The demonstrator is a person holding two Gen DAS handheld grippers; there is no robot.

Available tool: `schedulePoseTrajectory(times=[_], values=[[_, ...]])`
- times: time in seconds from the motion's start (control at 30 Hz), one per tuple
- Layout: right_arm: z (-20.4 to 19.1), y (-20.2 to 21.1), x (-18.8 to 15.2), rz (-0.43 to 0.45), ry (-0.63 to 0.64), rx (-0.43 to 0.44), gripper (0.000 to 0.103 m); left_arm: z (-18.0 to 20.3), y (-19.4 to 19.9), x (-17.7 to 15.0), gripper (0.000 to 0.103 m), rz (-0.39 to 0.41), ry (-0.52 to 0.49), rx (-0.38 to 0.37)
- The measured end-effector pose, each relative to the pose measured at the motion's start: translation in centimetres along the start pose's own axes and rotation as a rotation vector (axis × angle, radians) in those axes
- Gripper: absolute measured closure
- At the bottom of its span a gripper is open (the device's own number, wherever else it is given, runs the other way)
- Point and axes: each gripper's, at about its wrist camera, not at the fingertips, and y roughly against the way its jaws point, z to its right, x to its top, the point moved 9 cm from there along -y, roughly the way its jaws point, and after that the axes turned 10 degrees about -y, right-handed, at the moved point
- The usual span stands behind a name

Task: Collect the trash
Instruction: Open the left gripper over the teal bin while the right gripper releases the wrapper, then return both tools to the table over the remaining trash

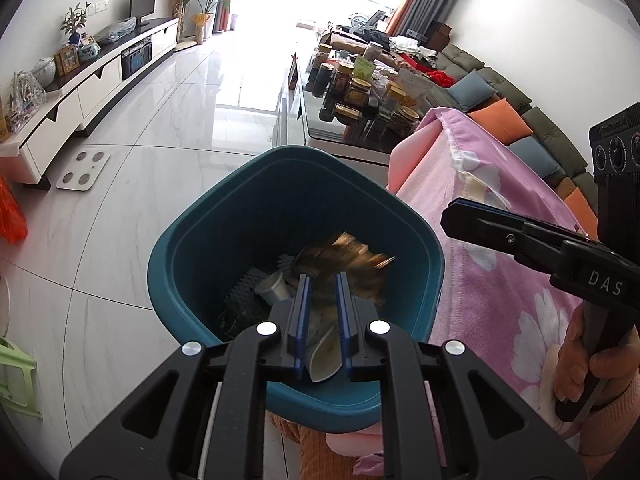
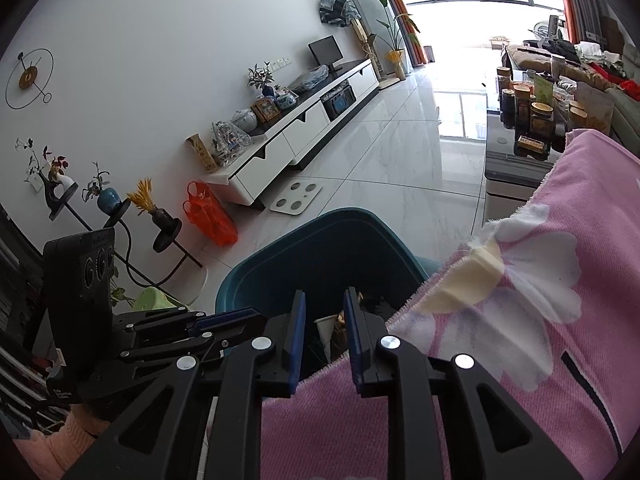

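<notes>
A teal trash bin point(image 1: 192, 248) stands on the floor right under my left gripper point(image 1: 321, 280). A brown and gold wrapper point(image 1: 344, 256), smeared by motion, sits between the jaws, which stand slightly apart and do not clamp it. A white cup point(image 1: 274, 288) and dark ribbed litter lie in the bin. My right gripper point(image 2: 325, 294) hovers at the bin's point(image 2: 280, 256) near rim over a pink blanket point(image 2: 520, 320), narrowly open with nothing between its fingers. It also shows in the left wrist view as my right gripper point(image 1: 452, 214), to the right of the bin.
The pink floral blanket point(image 1: 500, 280) covers a surface beside the bin. A glass coffee table with jars point(image 1: 360, 96) stands behind it. A white scale point(image 1: 82, 168), an orange bag point(image 2: 210, 216) and a green stool point(image 1: 16, 376) are on the tiled floor at left.
</notes>
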Motion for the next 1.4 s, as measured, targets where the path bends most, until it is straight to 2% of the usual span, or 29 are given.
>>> schedulePoseTrajectory(times=[0.17,0.2,0.4,0.53,0.77,1.03,1.4], values=[[0.4,0.9,-0.1,0.01,-0.006,0.014,0.084,0.5,0.4,0.3,0.085,0.028,-0.006,-0.004],[0.4,1.2,-0.3,0.014,-0.007,0.016,0.084,0.7,0.7,0.3,0.08,0.037,-0.009,-0.009],[1.3,4.3,-1.0,0.053,-0.013,0.038,0.083,3.0,2.7,0.8,0.066,0.105,-0.057,-0.051],[2.4,7.5,-1.5,0.107,-0.013,0.03,0.075,6.1,3.8,1.0,0.059,0.136,-0.116,-0.105],[6.1,13.9,-2.6,0.203,-0.052,-0.038,0.069,14.4,3.3,0.6,0.055,0.129,-0.244,-0.241],[11.7,20.5,-4.6,0.293,-0.138,-0.157,0.069,24.7,1.8,-0.2,0.055,0.087,-0.384,-0.385],[19.1,27.2,-7.3,0.389,-0.258,-0.272,0.068,36.2,-1.4,-1.1,0.055,0.001,-0.51,-0.496]])
